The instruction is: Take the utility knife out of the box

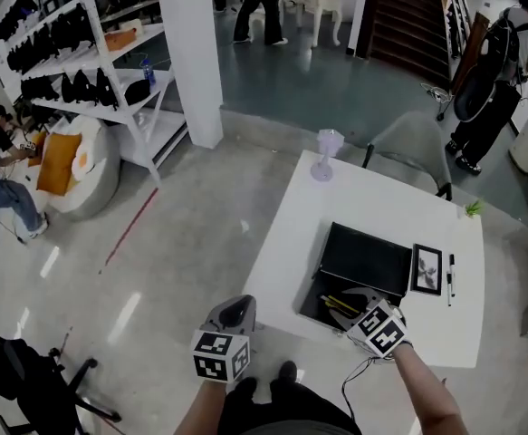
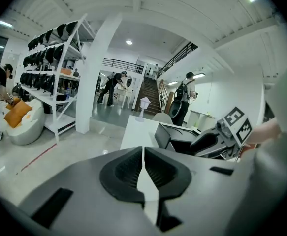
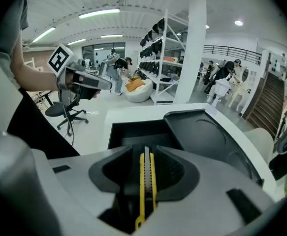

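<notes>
The open black box (image 1: 310,309) stands on the white table (image 1: 336,198) with its lid (image 1: 365,259) lying back. My right gripper (image 1: 343,304) hangs over the box's near part, shut on the yellow utility knife (image 1: 334,303). In the right gripper view the knife (image 3: 145,181) stands on edge between the jaws of the right gripper (image 3: 145,156), above the box's hollow (image 3: 136,132). My left gripper (image 1: 238,308) is over the floor left of the table; in its own view the left gripper (image 2: 143,168) is shut with nothing in it.
On the table right of the box lie a framed picture (image 1: 426,269) and a pen (image 1: 451,275). A small lamp (image 1: 326,153) stands at the far edge and a chair (image 1: 407,149) behind it. A white pillar (image 1: 191,53) and shelves (image 1: 91,62) stand at left.
</notes>
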`<action>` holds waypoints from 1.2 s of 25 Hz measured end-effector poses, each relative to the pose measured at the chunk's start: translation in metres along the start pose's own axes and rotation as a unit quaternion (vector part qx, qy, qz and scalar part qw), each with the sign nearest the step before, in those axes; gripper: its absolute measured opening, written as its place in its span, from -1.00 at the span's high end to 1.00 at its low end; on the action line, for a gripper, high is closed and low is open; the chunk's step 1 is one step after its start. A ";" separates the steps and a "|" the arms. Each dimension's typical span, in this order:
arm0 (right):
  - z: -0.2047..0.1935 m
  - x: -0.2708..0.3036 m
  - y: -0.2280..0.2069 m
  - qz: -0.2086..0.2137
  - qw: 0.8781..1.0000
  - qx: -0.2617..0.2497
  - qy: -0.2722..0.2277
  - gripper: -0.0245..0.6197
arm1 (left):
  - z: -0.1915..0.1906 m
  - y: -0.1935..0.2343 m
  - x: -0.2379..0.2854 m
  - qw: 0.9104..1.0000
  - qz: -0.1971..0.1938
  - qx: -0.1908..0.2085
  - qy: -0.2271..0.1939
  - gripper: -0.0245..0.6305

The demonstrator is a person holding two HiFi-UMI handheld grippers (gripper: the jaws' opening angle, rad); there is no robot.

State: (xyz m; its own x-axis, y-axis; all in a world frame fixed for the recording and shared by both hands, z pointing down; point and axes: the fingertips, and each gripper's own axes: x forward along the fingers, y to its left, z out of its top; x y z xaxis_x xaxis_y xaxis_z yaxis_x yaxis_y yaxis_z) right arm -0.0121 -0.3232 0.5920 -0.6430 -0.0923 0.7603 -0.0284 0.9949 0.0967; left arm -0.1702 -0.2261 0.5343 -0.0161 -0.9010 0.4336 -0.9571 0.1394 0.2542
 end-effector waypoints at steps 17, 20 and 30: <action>-0.031 0.034 0.002 0.056 0.994 -0.032 0.090 0.43 | -0.014 0.020 -0.015 0.997 0.064 -0.036 -0.004 0.87; -0.035 0.036 0.003 0.058 0.992 -0.037 0.101 0.42 | -0.014 0.019 -0.016 0.997 0.066 -0.038 -0.005 0.87; -0.036 0.039 0.004 0.070 0.991 -0.033 0.105 0.50 | -0.020 0.017 -0.019 0.997 0.070 -0.045 -0.005 0.87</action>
State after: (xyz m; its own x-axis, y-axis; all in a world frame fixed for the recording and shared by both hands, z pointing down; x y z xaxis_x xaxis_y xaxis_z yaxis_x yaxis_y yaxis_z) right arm -0.0103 -0.3240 0.6454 -0.4635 0.0334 0.8855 0.1040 0.9944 0.0169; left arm -0.1806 -0.1984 0.5477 -0.1506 -0.8739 0.4622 -0.9155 0.2997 0.2683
